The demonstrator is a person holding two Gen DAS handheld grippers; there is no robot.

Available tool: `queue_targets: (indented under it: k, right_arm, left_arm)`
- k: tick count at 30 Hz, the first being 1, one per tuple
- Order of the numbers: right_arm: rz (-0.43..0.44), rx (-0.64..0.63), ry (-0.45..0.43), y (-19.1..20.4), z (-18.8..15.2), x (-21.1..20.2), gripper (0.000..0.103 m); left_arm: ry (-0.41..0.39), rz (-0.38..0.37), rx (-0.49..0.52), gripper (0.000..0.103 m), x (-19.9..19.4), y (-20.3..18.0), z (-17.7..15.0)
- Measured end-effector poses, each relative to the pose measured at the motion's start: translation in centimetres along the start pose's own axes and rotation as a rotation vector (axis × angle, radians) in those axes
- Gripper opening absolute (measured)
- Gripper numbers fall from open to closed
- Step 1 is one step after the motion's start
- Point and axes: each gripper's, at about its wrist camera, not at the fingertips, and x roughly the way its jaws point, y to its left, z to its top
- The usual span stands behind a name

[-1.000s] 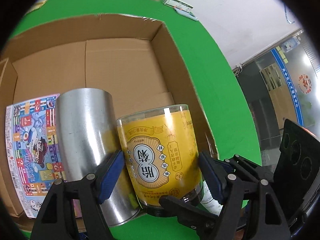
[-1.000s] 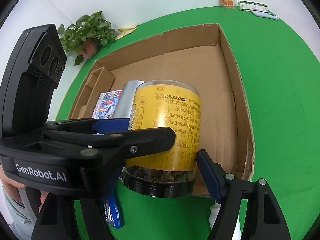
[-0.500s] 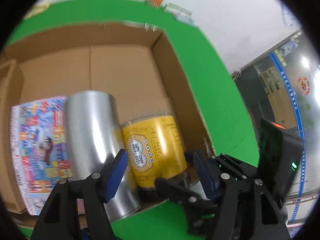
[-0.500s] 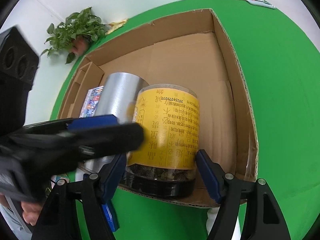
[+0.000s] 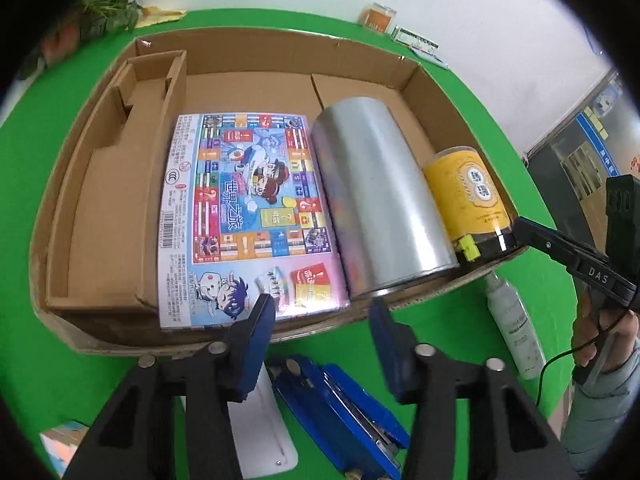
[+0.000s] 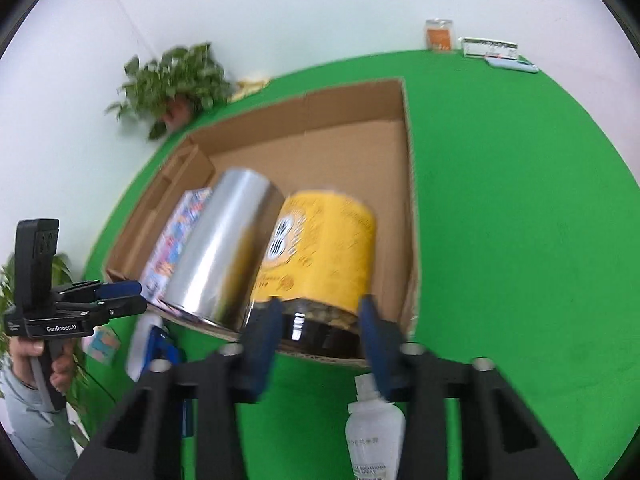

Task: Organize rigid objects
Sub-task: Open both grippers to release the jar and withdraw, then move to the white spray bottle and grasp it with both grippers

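A yellow-labelled jar (image 5: 468, 196) lies on its side in the right end of the cardboard box (image 5: 248, 46), touching a silver canister (image 5: 380, 204) that rests against a colourful board-game box (image 5: 244, 216). Both grippers hang just outside the box's near wall, their jaws having just been narrowing with nothing between them: the left gripper (image 5: 322, 320) part-spread and empty, the right gripper (image 6: 316, 320) likewise apart from the jar in front of it. The jar's placement looks finished, and the next pick seems in hand. A white bottle (image 6: 374, 432) and a blue stapler (image 5: 340, 412) wait on the green tabletop (image 6: 520, 240); taking either calls for spreading the jaws and lowering over it.
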Motion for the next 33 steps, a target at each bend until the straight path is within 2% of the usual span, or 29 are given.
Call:
queue_targets:
  k: [5,9,11,13,15,16,17,18,19,20,22,24,26,27,28,29,31,33]
  right_arm:
    - [0.030,-0.039,0.027,1.9,0.6,1.4,0.024]
    - [0.041,-0.067,0.042,3.0,0.9,1.8,0.023]
    - [0.072,-0.045,0.023,2.8,1.0,0.9,0.023]
    - [0.042,-0.052,-0.025,2.9,0.9,-0.7,0.028]
    - [-0.006,-0.070,-0.092,3.0,0.4,-3.2,0.063]
    - [-0.033,-0.077,-0.140,3.0,-0.3,-4.7,0.096]
    - [-0.060,-0.090,-0.199,2.9,-1.3,-6.3,0.102]
    - [-0.065,-0.108,-0.226,2.7,-2.2,-7.4,0.102]
    - [-0.063,-0.125,-0.227,2.4,-3.3,-8.0,0.102]
    - [-0.061,-0.127,-0.210,1.9,-4.7,-8.2,0.102]
    - [-0.068,-0.123,-0.127,0.6,-7.5,-7.3,0.102]
    - [-0.103,-0.124,-0.036,-0.6,-9.7,-5.9,0.093]
    - [-0.125,-0.082,0.029,-1.7,-11.2,-4.7,0.073]
    - [-0.127,-0.054,0.051,-2.2,-11.7,-4.2,0.071]
    - [-0.131,-0.025,0.075,-2.6,-12.3,-3.7,0.063]
    - [-0.147,-0.020,0.087,-2.9,-12.7,-3.5,0.049]
    - [-0.156,-0.003,0.077,-3.2,-13.5,-3.7,0.044]
    - [-0.160,0.020,0.077,-3.6,-14.1,-4.3,0.044]
  left_arm:
    - [-0.001,-0.030,-0.052,0.046,-0.7,0.3,-0.7]
    - [0.009,-0.028,-0.070,0.046,-1.1,0.1,-0.8]
    - [0.014,-0.033,-0.073,0.046,-1.0,-0.2,-0.8]
    - [-0.010,-0.023,-0.064,0.046,-1.2,-0.5,-0.6]
    - [-0.076,0.017,-0.055,0.049,-2.2,-0.9,-0.7]
    - [-0.116,0.034,-0.040,0.051,-2.9,-1.2,-0.8]
    - [-0.168,0.058,-0.018,0.061,-3.9,-1.9,-1.0]
    - [-0.230,0.089,0.004,0.078,-5.1,-2.6,-1.3]
    - [-0.297,0.121,0.016,0.086,-6.3,-3.4,-1.9]
    - [-0.370,0.144,0.020,0.088,-7.4,-4.2,-2.5]
    - [-0.420,0.137,0.044,0.088,-8.2,-5.6,-3.5]
    - [-0.384,0.082,0.080,0.088,-7.9,-7.0,-4.3]
    - [-0.329,0.033,0.087,0.088,-7.0,-8.1,-5.0]
    - [-0.293,0.004,0.088,0.088,-6.2,-8.9,-5.4]
    - [-0.261,-0.026,0.090,0.088,-5.5,-9.6,-5.8]
    - [-0.228,-0.060,0.094,0.088,-4.8,-10.1,-5.9]
    - [-0.160,-0.129,0.094,0.088,-3.4,-11.3,-6.6]
    - [-0.076,-0.201,0.088,0.088,-1.7,-12.5,-7.0]
